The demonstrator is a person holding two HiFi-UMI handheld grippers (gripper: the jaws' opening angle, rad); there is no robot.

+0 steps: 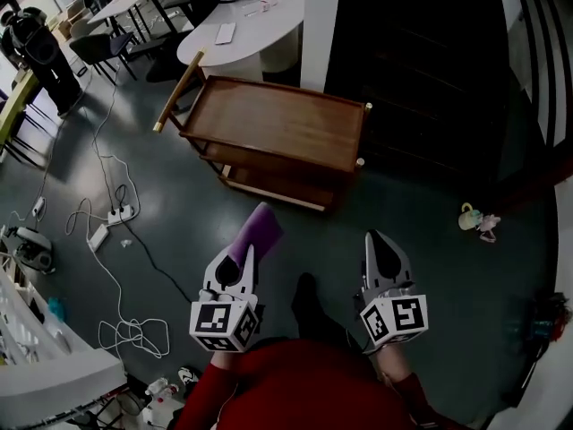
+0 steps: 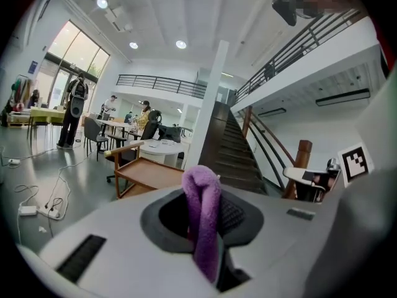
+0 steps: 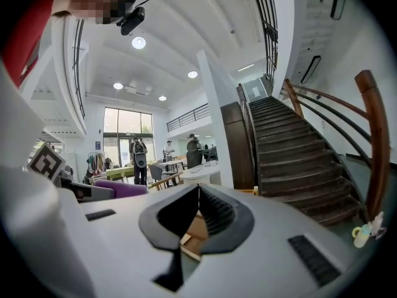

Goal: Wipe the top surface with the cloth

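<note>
Left tool (image 1: 240,260) is clenched on the purple cloth (image 1: 258,229), which sticks out forward; right tool (image 1: 385,256) is closed on nothing. The wooden trolley top (image 1: 277,125) lies ahead of both, well apart, its long axis crosswise, the left tool looking slightly nearer

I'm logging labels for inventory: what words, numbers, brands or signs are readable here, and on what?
No readable words, brands or numbers anywhere.
Black-and-white square markers on the white cubes: patterns only, no lettering.
Small blue wall sign at far left: too small to read.
</note>
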